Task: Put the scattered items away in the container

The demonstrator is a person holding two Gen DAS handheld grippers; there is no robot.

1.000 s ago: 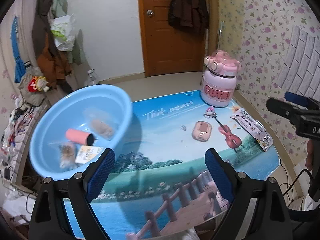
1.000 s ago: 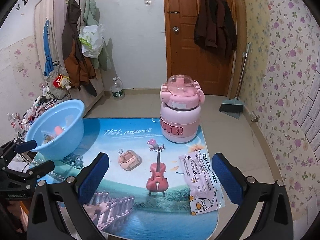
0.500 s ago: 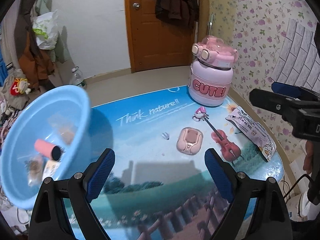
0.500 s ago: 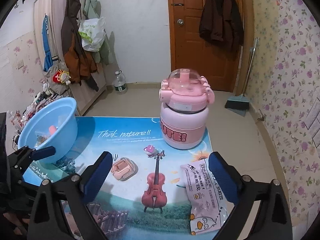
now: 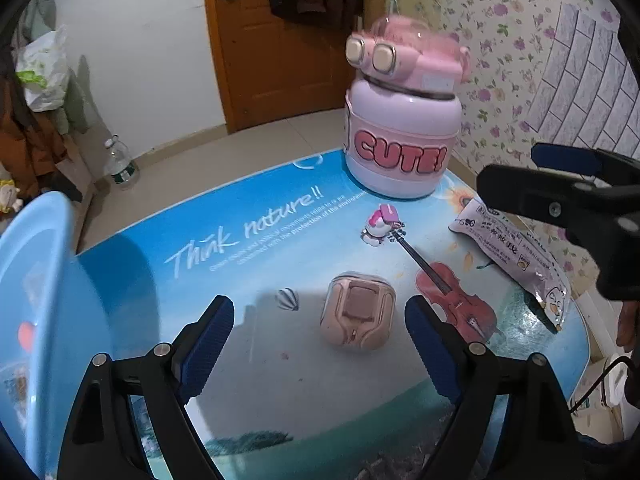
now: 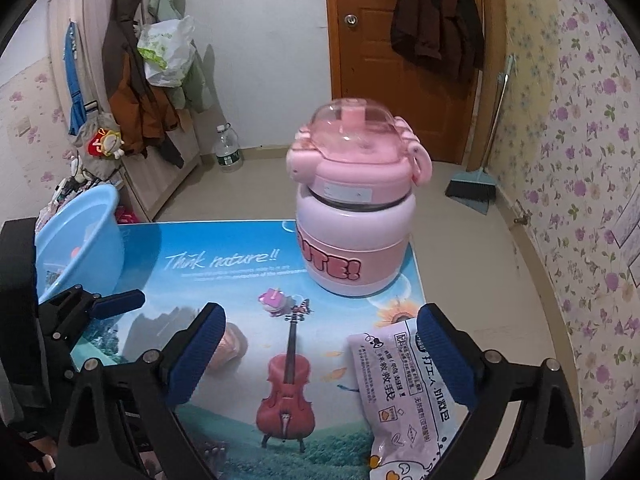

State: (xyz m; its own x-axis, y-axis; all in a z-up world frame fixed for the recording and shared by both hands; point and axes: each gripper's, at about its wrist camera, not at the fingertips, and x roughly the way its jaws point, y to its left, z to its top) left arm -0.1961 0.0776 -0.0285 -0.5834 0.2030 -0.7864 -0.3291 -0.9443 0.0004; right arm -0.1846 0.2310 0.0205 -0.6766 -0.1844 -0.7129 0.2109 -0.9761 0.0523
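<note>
Left tool [image 5: 320, 336] wide, empty, flanking my pink case [image 5: 357, 315]; right tool [image 6: 320, 350] wide, empty above snack packet [image 6: 404, 392].

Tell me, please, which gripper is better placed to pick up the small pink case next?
Left, probably. The left gripper is open and the pink case lies just ahead, framed between its fingers. The right gripper is also open but points toward the snack packet, with the case off to its left.

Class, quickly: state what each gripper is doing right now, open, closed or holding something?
Left gripper: open, empty, with the small pink plastic case between its fingers, untouched.
Right gripper: open, empty, above the pale snack packet.
</note>
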